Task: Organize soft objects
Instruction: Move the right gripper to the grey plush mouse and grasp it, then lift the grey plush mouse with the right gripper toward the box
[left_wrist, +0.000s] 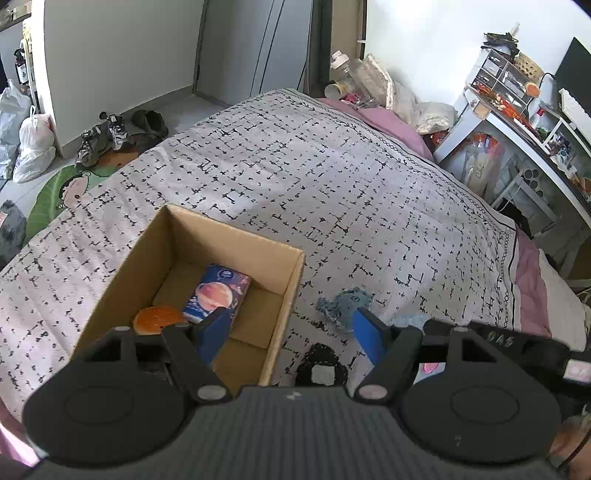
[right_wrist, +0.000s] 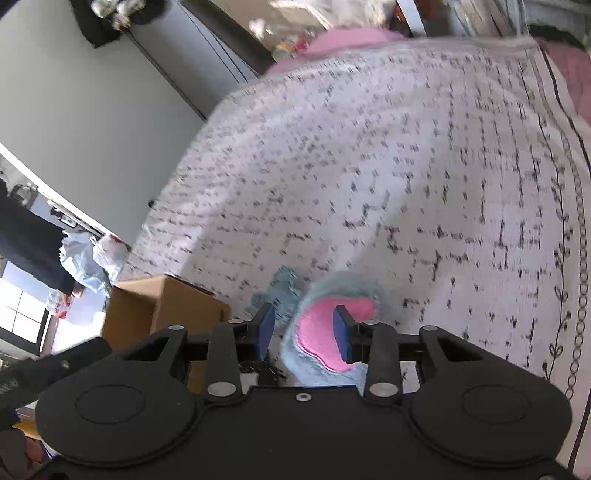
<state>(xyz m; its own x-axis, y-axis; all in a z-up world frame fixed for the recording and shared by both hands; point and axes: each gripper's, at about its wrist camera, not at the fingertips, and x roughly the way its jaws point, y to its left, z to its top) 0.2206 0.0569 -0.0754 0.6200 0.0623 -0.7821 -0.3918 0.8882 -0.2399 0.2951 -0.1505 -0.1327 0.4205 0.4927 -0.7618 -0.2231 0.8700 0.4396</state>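
Left gripper (left_wrist: 291, 328): jaws apart, empty, poised over the box (left_wrist: 284, 295) rim. Right gripper (right_wrist: 303, 332): jaws apart astride a grey-pink plush (right_wrist: 321, 332) on the bed (right_wrist: 406, 184) (probably about to grasp); blue plush (left_wrist: 345, 301) just ahead.

A bed (left_wrist: 314, 177) is filling the middle of the room, wearing a white spread with black dashes over a pink sheet (left_wrist: 384, 122). Beyond the bed's far left corner, grey wardrobe doors (left_wrist: 236, 48) are standing against a pale wall, with shoes (left_wrist: 107, 136) lying on the grey floor (left_wrist: 22, 192) beside white plastic bags (left_wrist: 33, 144). To the bed's right, a cluttered white shelf unit (left_wrist: 517, 122) is standing. Daylight is falling across the spread.
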